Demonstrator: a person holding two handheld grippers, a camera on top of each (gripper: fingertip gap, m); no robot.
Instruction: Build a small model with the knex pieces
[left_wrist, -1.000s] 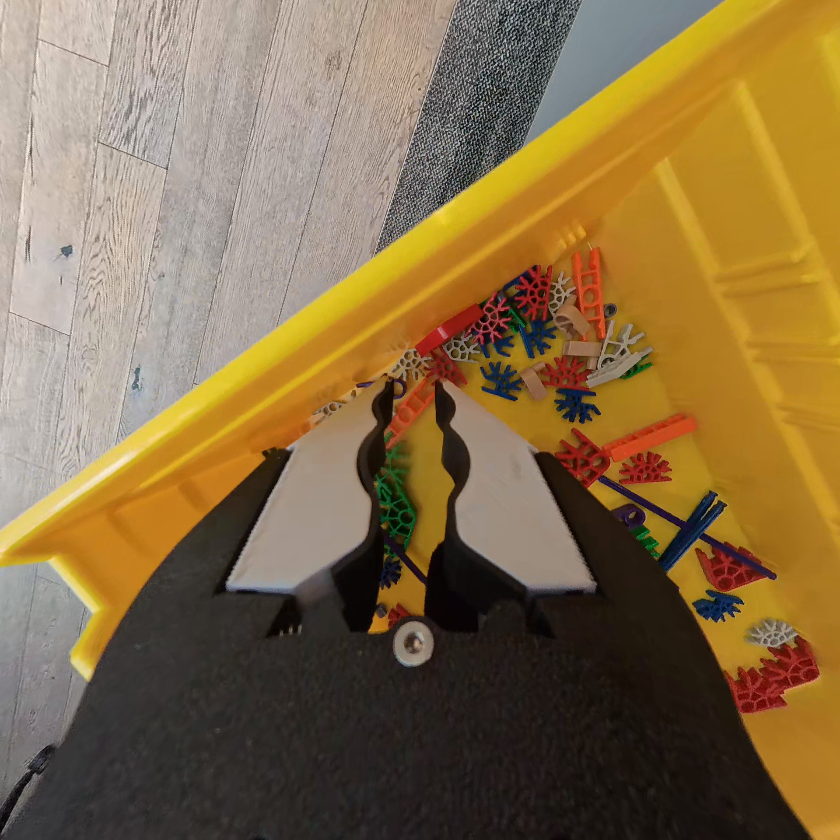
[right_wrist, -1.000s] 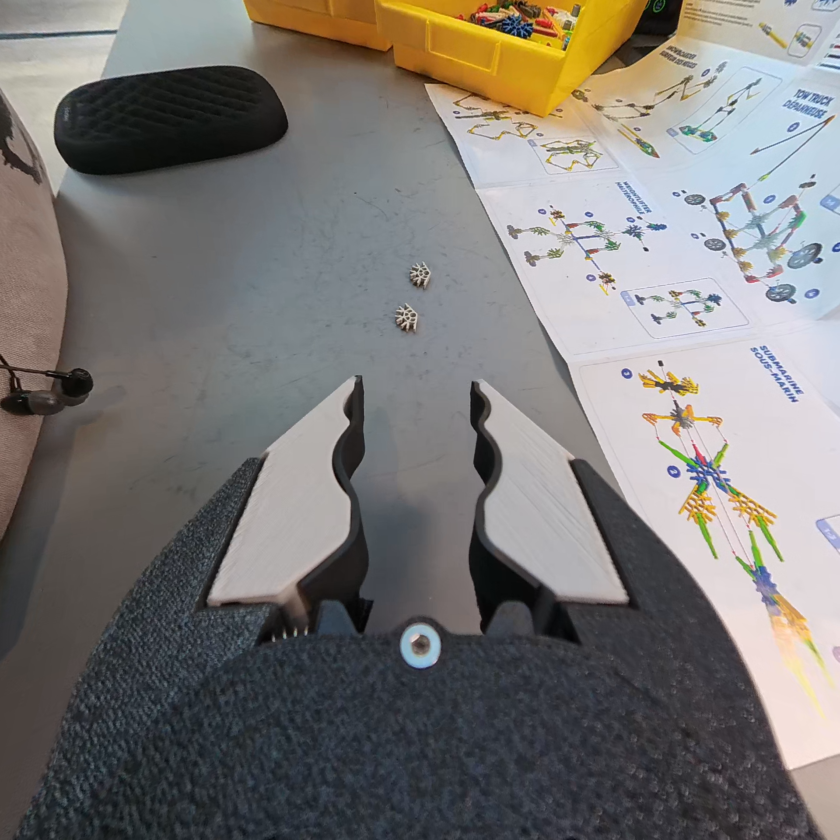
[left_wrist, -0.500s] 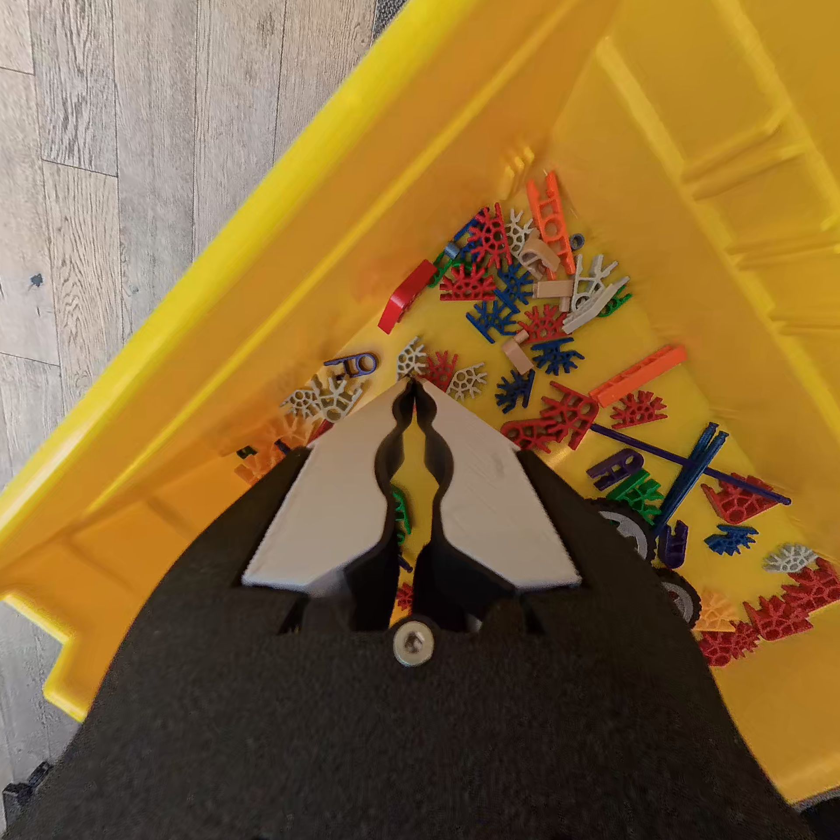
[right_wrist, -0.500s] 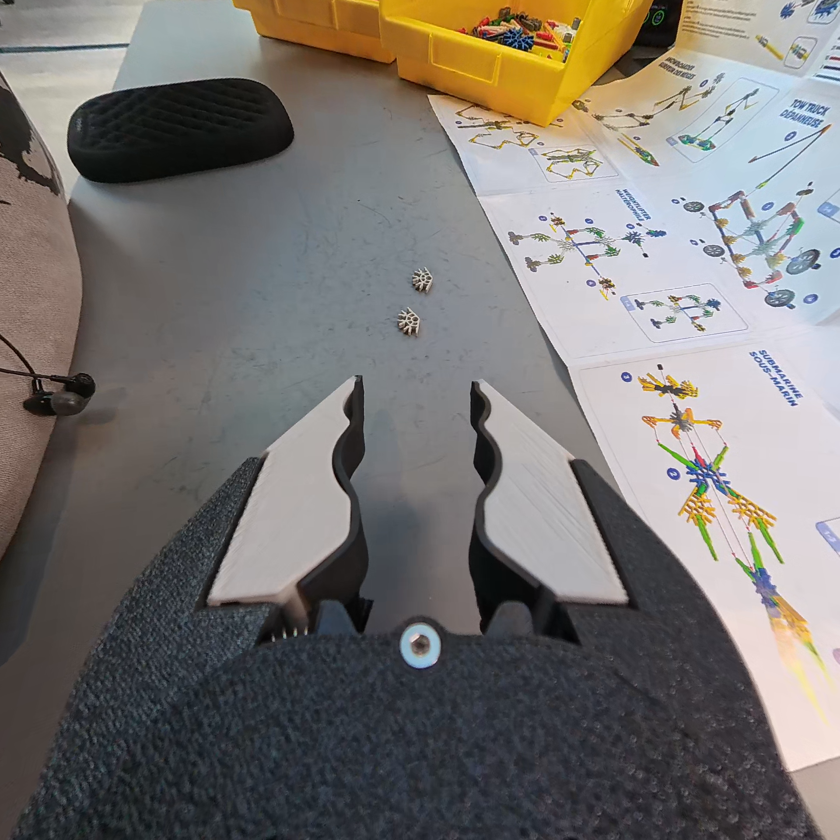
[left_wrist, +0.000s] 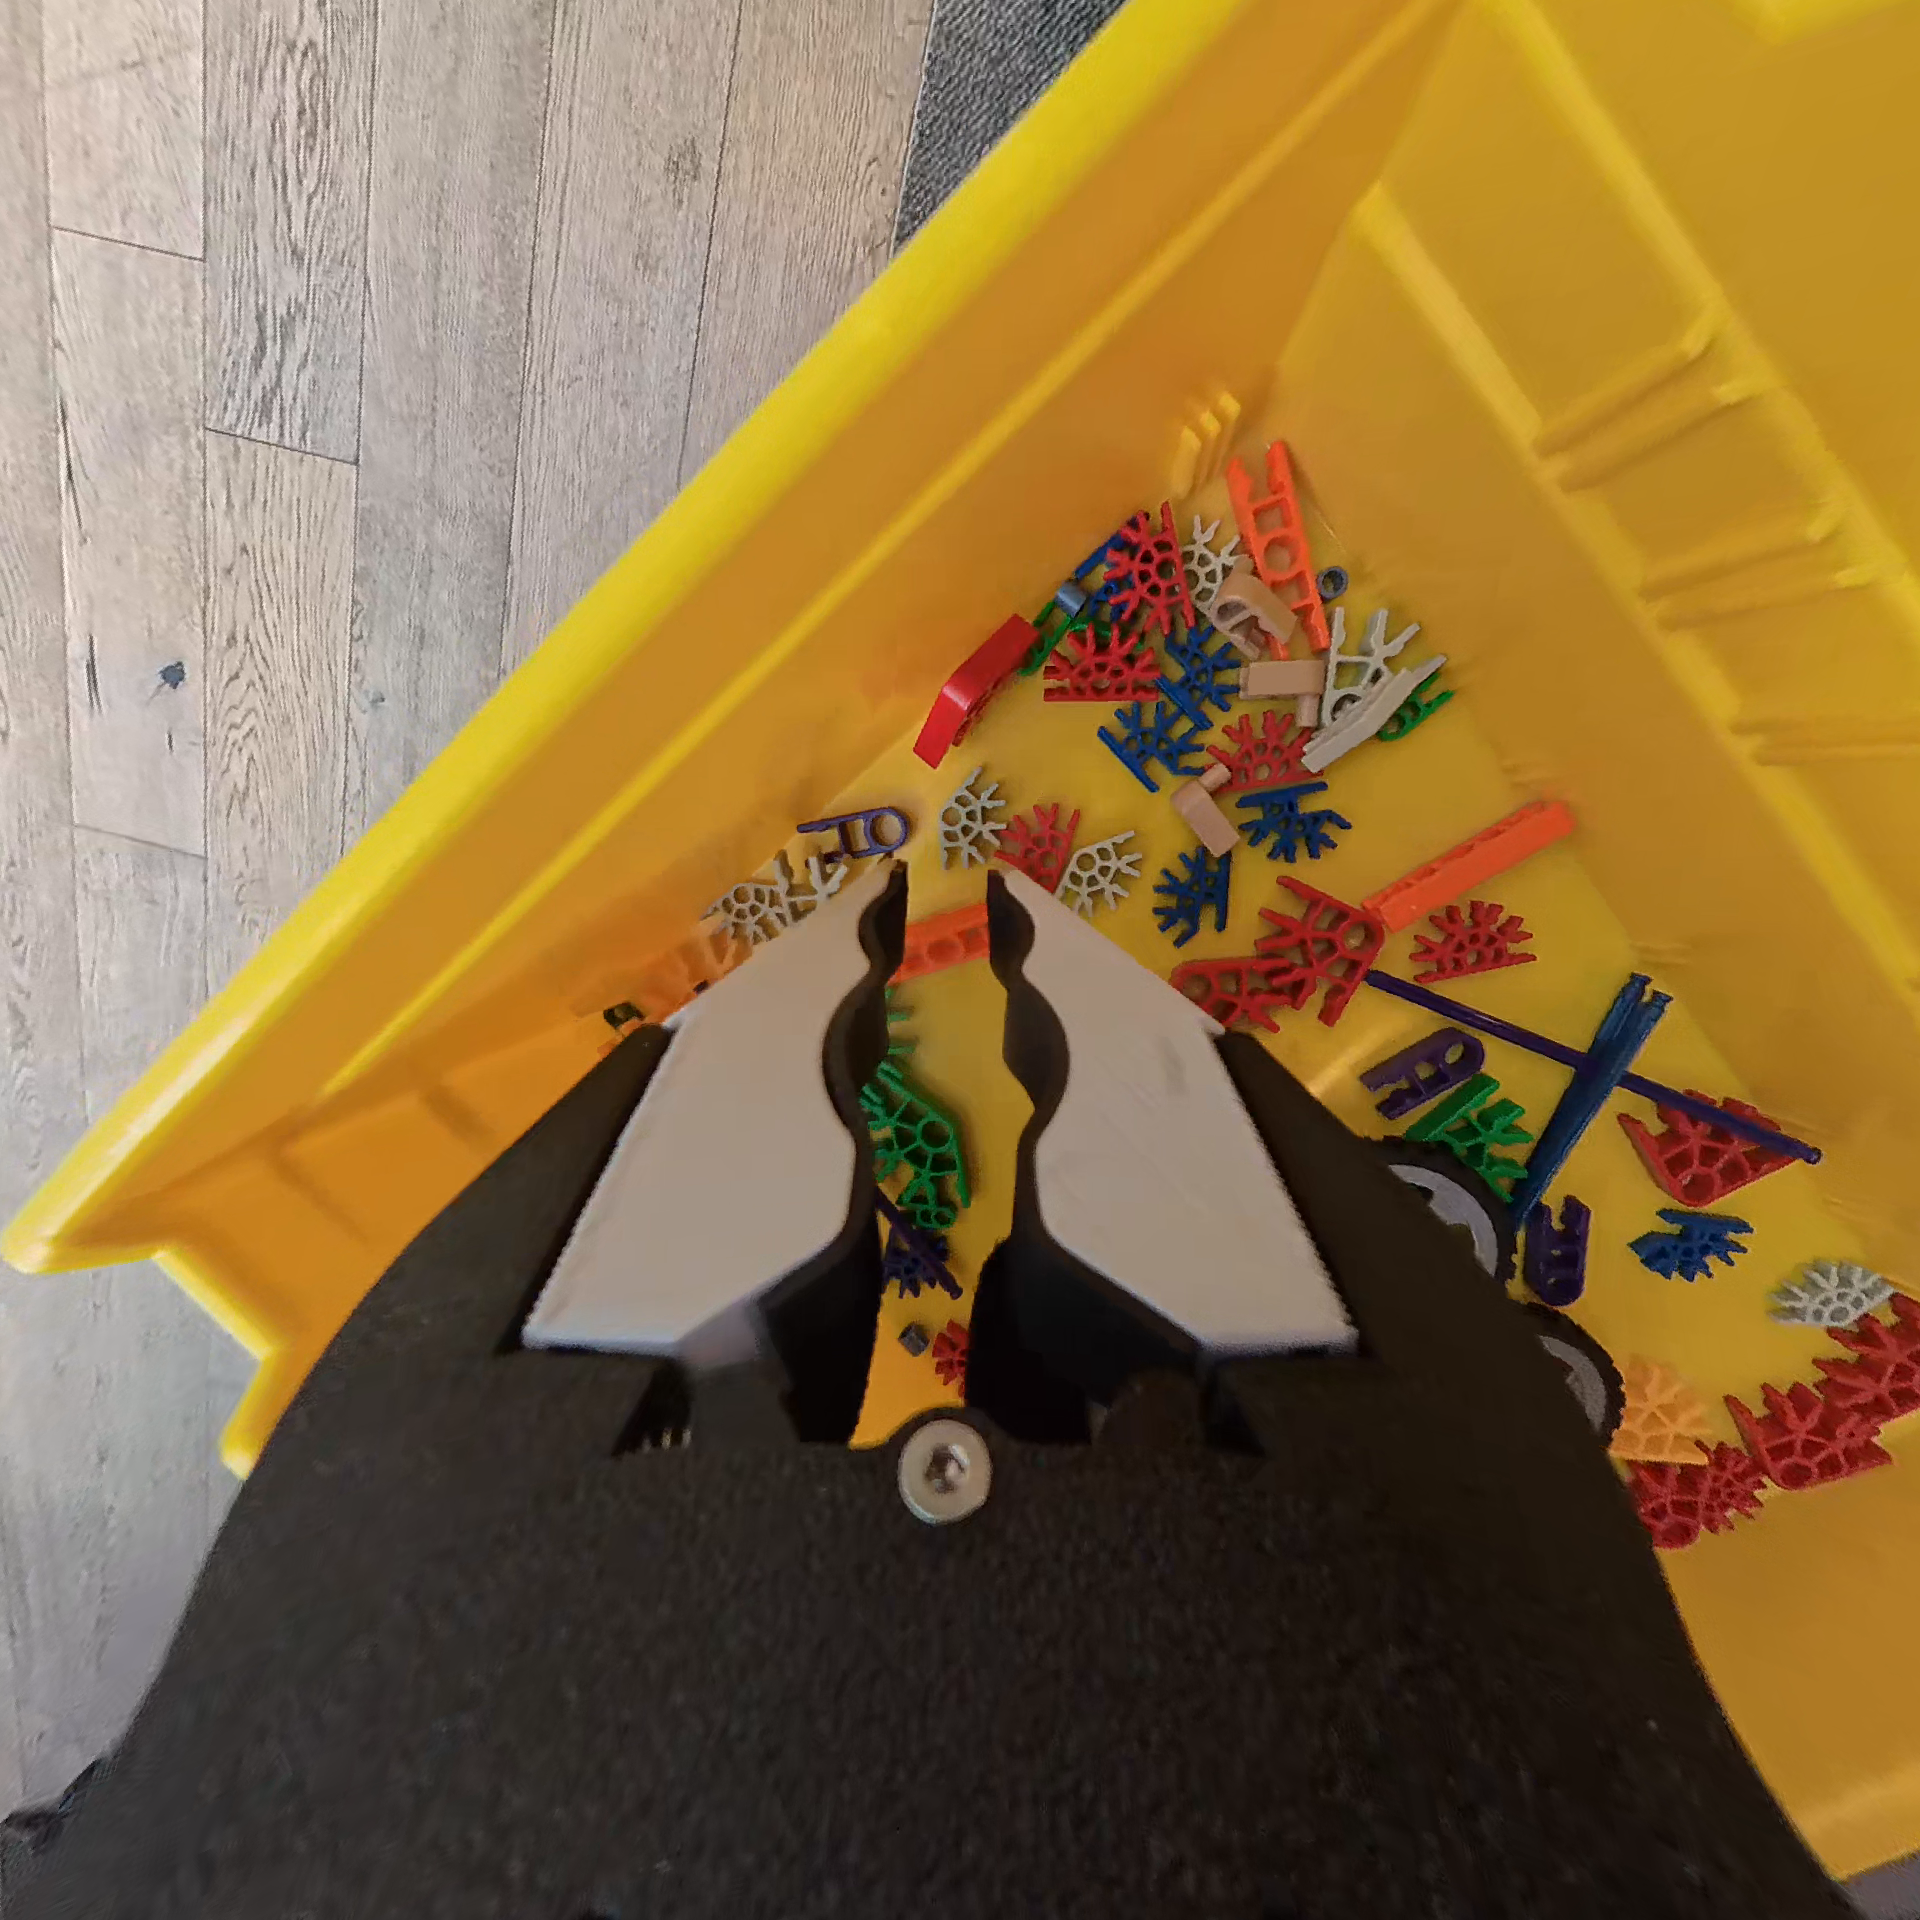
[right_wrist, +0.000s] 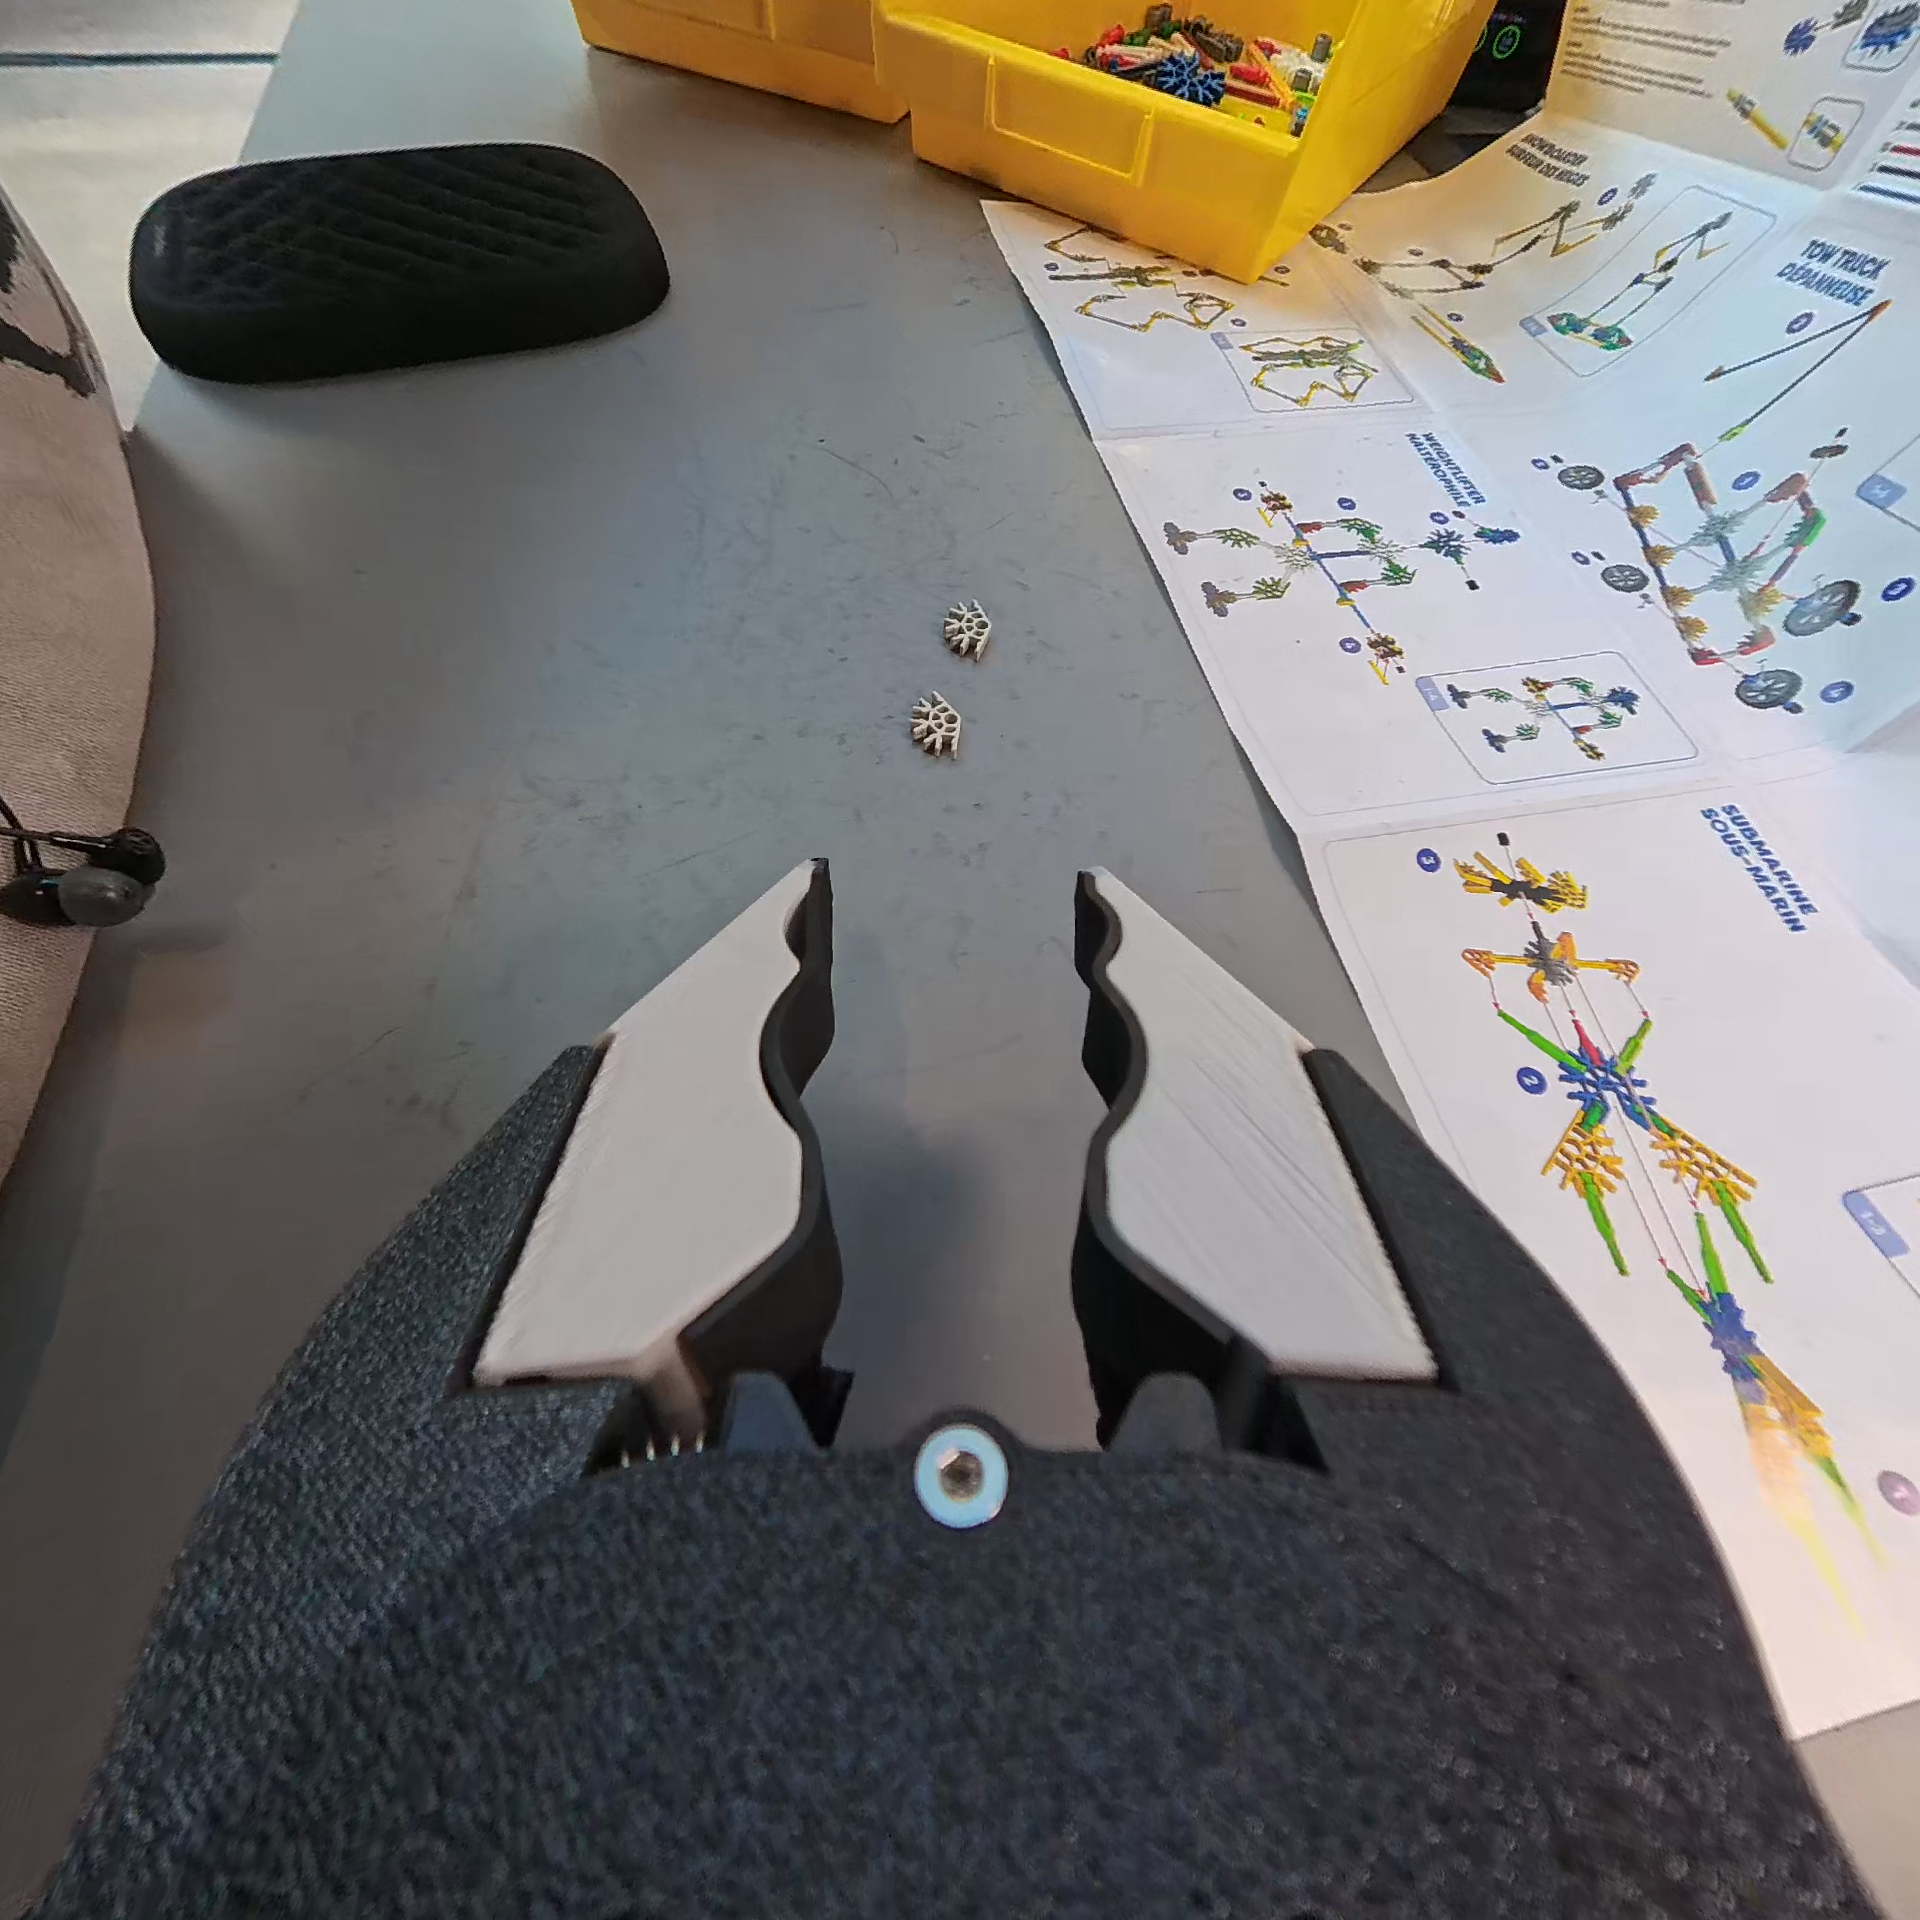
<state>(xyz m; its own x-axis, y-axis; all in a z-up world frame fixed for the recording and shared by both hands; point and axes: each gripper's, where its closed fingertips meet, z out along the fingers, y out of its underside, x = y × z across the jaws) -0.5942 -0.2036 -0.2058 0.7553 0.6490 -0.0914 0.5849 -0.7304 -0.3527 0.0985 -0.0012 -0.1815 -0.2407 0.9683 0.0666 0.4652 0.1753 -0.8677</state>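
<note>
Reaching down into a yellow bin (left_wrist: 727, 644) of small plastic construction pieces, the left gripper (left_wrist: 943, 888) has its jaws slightly parted and holds nothing, its tips above an orange strip (left_wrist: 940, 940) and just short of a grey fan-shaped connector (left_wrist: 971, 821), with a green connector (left_wrist: 920, 1138) showing between the fingers. The right gripper (right_wrist: 951, 883) hangs over a grey table (right_wrist: 520, 623) with jaws spread wide and empty, pointing toward two grey connectors (right_wrist: 935, 724) lying near each other ahead, beside an unfolded instruction sheet (right_wrist: 1558, 935). A black pad (right_wrist: 395, 255) lies far left, and a second yellow bin (right_wrist: 1143, 135) stands at the back.

Bare table (right_wrist: 582, 582) between black pad (right_wrist: 395, 255) and instruction sheet (right_wrist: 1558, 623).
</note>
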